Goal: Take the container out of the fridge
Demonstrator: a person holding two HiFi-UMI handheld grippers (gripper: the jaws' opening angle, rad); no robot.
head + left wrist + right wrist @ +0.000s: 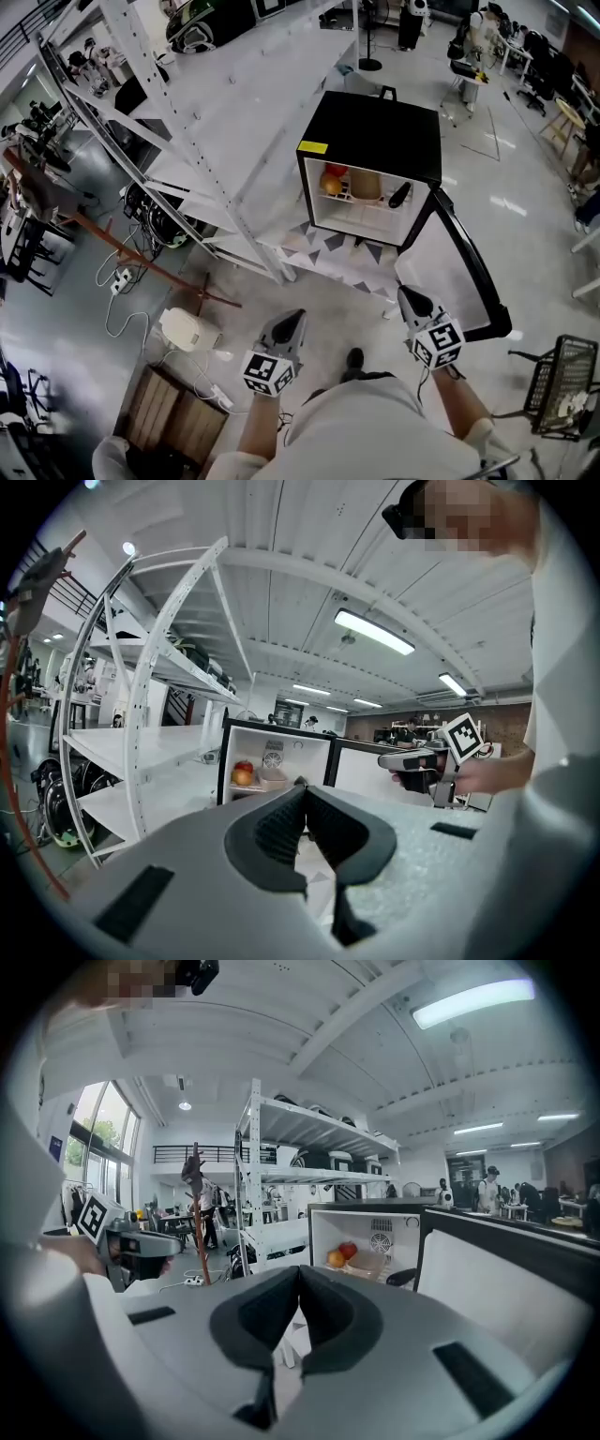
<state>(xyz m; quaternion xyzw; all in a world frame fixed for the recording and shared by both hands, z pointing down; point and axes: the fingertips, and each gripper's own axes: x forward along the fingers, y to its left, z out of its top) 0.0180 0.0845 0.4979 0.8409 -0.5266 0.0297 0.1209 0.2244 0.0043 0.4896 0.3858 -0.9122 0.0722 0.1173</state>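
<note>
Workshop floor [525, 234]; open fridge [375, 136] holds fruit [331, 181], seemingly a container [366, 186].

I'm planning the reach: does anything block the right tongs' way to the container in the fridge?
Nothing visible does. The fridge door stands open at the right; the fruit and a dark object flank the container, not in front.

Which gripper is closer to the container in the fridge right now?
Right. The right gripper is by the open door, short of the container; the left gripper is farther back, leftward.
</note>
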